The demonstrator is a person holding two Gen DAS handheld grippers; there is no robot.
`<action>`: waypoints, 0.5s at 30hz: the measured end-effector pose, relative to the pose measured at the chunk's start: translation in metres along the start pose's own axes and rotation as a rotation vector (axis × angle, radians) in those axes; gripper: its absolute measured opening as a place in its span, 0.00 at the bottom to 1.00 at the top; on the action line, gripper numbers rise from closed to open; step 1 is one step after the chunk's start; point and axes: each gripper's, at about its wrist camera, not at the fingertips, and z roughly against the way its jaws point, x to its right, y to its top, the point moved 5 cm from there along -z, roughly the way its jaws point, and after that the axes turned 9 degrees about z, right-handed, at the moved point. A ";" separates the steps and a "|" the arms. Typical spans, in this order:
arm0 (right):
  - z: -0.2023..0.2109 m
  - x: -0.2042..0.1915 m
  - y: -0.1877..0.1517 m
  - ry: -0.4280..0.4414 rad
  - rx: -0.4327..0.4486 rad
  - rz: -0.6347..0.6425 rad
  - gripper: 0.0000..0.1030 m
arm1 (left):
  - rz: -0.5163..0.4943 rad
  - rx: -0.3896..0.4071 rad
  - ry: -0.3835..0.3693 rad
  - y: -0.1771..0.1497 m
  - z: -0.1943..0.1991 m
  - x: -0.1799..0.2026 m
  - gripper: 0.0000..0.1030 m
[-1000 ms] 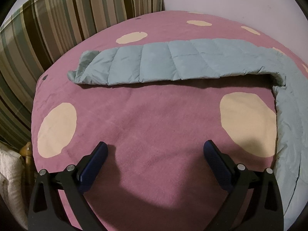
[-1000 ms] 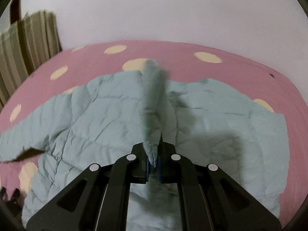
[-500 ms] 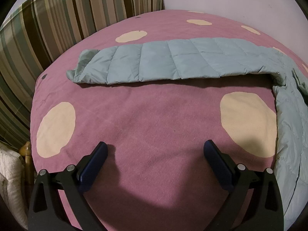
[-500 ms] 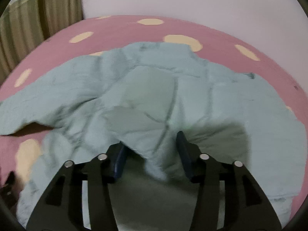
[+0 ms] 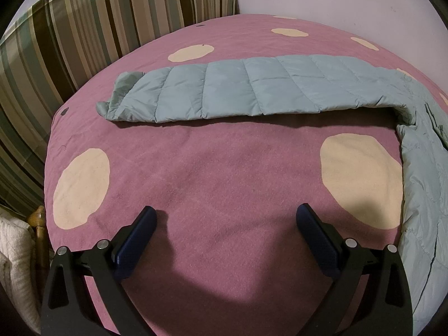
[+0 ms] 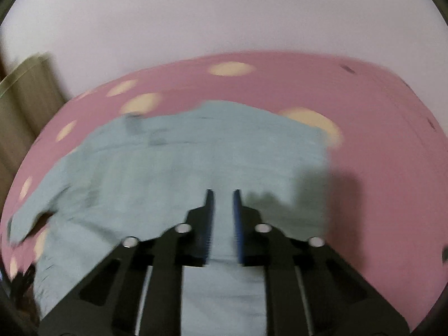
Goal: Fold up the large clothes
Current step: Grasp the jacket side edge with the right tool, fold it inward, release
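Note:
A pale blue quilted jacket (image 6: 196, 154) lies spread on a pink bedspread with cream dots (image 5: 224, 168). Its left sleeve (image 5: 238, 89) stretches flat across the bed in the left wrist view, with the jacket's side (image 5: 425, 196) at the right edge. My left gripper (image 5: 226, 212) is wide open and empty, low over bare bedspread in front of the sleeve. My right gripper (image 6: 223, 196) hovers over the jacket's body, its jaws a narrow gap apart with nothing between them. The right wrist view is blurred.
A striped curtain (image 5: 98, 28) hangs at the bed's left and far side. A plain pale wall (image 6: 224, 14) stands behind the bed. A wooden post (image 5: 39, 224) and white fabric (image 5: 14, 252) sit at the lower left.
My right gripper let go of the jacket fold it held up, which dropped onto the jacket; the gripper then narrowed again and swung right. The left gripper barely moved.

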 end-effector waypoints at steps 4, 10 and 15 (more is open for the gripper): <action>-0.035 0.037 -0.024 -0.019 -0.096 -0.047 0.08 | -0.002 0.001 0.002 0.000 0.001 0.000 0.96; -0.056 0.033 -0.037 -0.010 -0.124 -0.035 0.08 | -0.008 0.003 0.011 0.000 0.000 0.001 0.96; -0.027 0.044 -0.004 0.009 -0.036 -0.073 0.10 | -0.009 0.002 0.011 0.000 0.000 0.002 0.96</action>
